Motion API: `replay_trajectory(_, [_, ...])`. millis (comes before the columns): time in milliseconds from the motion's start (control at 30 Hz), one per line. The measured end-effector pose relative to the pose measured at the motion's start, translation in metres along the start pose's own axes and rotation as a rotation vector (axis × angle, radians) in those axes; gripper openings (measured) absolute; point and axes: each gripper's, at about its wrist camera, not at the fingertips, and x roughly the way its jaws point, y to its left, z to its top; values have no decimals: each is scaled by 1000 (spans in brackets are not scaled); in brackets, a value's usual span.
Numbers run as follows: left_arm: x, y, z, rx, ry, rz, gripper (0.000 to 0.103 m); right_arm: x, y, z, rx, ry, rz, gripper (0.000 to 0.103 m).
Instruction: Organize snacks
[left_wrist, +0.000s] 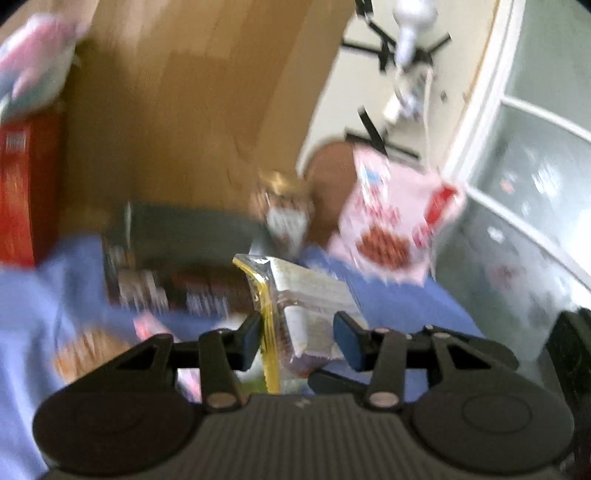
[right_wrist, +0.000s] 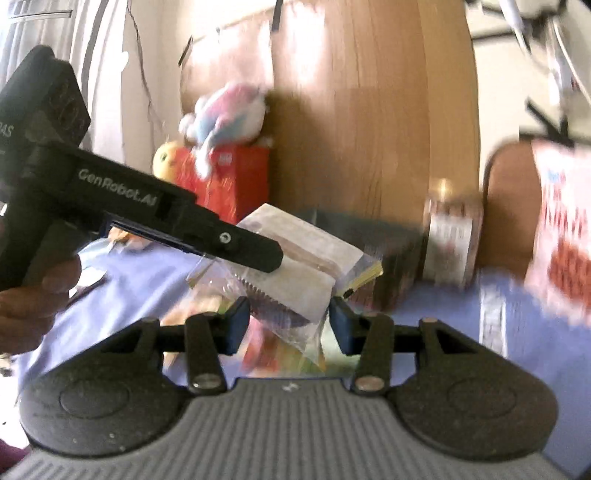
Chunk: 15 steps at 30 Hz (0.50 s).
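Observation:
A clear-wrapped snack pack (left_wrist: 303, 306) with a yellow edge and a white label stands between the fingers of my left gripper (left_wrist: 299, 334), which is shut on it above the blue cloth (left_wrist: 399, 295). In the right wrist view the same pack (right_wrist: 295, 266) is held by the left gripper's black fingers (right_wrist: 240, 247), coming in from the left. My right gripper (right_wrist: 288, 325) is open, its blue pads on either side of the pack's lower end. More snack packets (right_wrist: 280, 354) lie blurred on the cloth below.
A dark box (left_wrist: 184, 266) lies on the cloth against a wooden headboard (left_wrist: 184, 110). A jar (right_wrist: 450, 240), a pink snack bag (left_wrist: 391, 221), a red box (right_wrist: 236, 177) and a plush toy (right_wrist: 225, 114) stand along the back. A window (left_wrist: 535, 166) is at right.

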Motion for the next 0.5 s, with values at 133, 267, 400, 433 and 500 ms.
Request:
replay_trajectory(133, [47, 26, 42, -20, -19, 43, 43, 57, -20, 28, -13, 3, -61, 50])
replay_trajectory(267, [99, 57, 59, -90, 31, 73, 44, 105, -46, 34, 44, 70, -74, 50])
replay_trajectory(400, [132, 79, 56, -157, 41, 109, 50, 120, -47, 30, 14, 67, -115, 51])
replay_trajectory(433, [137, 83, 55, -172, 49, 114, 49, 120, -46, 30, 6, 65, -124, 52])
replay_trajectory(500, [142, 83, 53, -172, 59, 124, 49, 120, -50, 30, 8, 64, -136, 52])
